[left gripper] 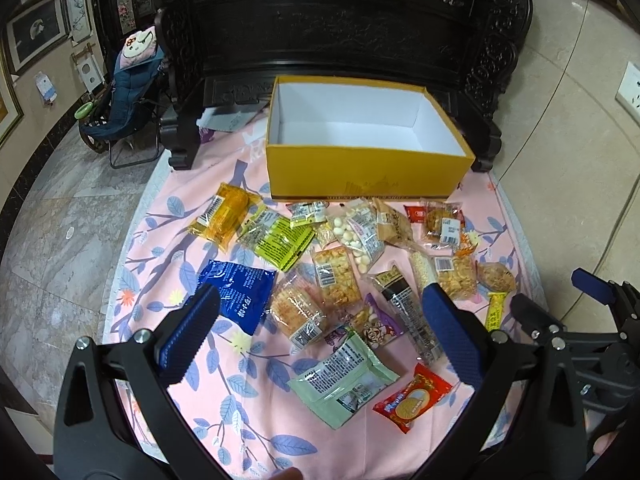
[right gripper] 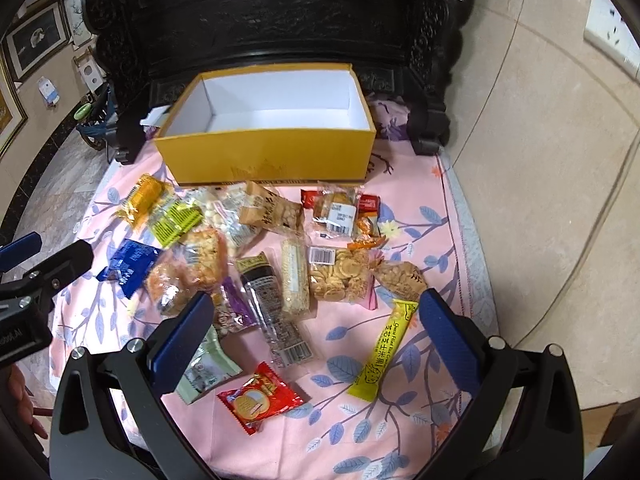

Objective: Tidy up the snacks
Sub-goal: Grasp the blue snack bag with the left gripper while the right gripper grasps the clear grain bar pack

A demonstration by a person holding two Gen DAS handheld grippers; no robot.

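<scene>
An empty yellow box (left gripper: 368, 172) (right gripper: 264, 156) with a white inside stands at the far side of a pink flowered cloth (left gripper: 168, 216) (right gripper: 404, 416). Several snack packets lie scattered in front of it: a blue packet (left gripper: 236, 292) (right gripper: 128, 264), a pale green packet (left gripper: 344, 376) (right gripper: 208, 368), a red biscuit packet (left gripper: 412, 396) (right gripper: 260, 396), a yellow bar (right gripper: 384, 352) (left gripper: 495, 310). My left gripper (left gripper: 320, 320) hovers open above the near packets, holding nothing. My right gripper (right gripper: 316, 328) is also open and empty, above the near middle of the cloth.
A dark carved wooden cabinet (left gripper: 340, 28) (right gripper: 272, 20) rises right behind the box. Marble floor (left gripper: 60, 220) lies left of the cloth, a beige tiled wall (right gripper: 540, 160) to the right. A folding chair (left gripper: 124, 92) stands at far left. The right gripper's body (left gripper: 592, 328) shows beside the left.
</scene>
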